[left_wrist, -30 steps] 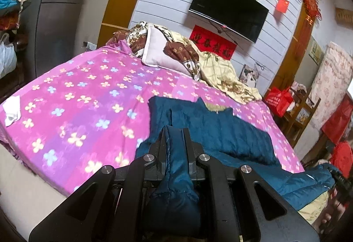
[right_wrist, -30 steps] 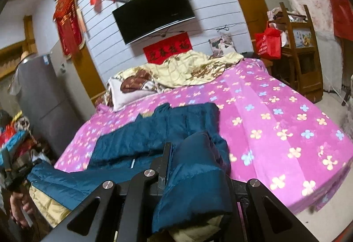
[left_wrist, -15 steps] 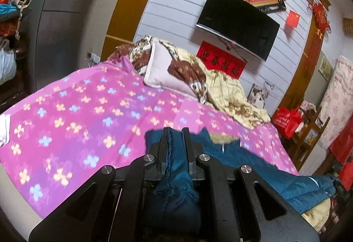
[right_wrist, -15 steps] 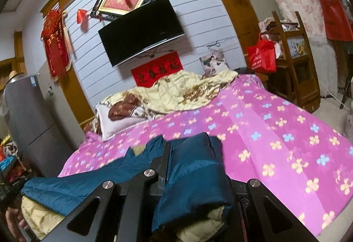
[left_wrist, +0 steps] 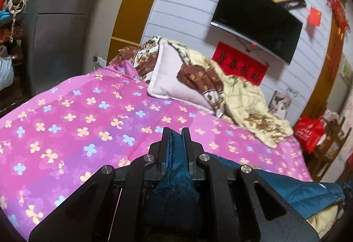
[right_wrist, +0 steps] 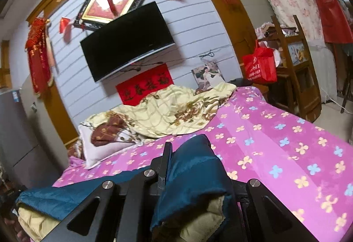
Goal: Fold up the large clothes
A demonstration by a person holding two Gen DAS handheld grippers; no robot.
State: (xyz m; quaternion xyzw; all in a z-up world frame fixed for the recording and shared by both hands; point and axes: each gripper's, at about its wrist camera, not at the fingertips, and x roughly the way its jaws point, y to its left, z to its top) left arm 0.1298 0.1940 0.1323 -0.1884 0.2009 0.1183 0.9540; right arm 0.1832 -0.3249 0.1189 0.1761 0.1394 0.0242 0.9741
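both claws were clamped on the teal padded coat (left_wrist: 174, 178): left claw (left_wrist: 175, 131) pinching a fold, right claw (right_wrist: 176, 147) gripping a bunched edge, above the pink flowered bed (left_wrist: 66, 122).

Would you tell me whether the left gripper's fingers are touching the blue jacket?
Touching. The left wrist view shows the left gripper closed on a fold of the blue jacket, fabric pinched between both fingers.

Left gripper (left_wrist: 176, 131): matte black, two flat parallel fingers on black angled linkage arms with triangular cut-outs, four round silver screw heads at the pivots. Right gripper (right_wrist: 176, 149): same black build; three silver screw heads visible.
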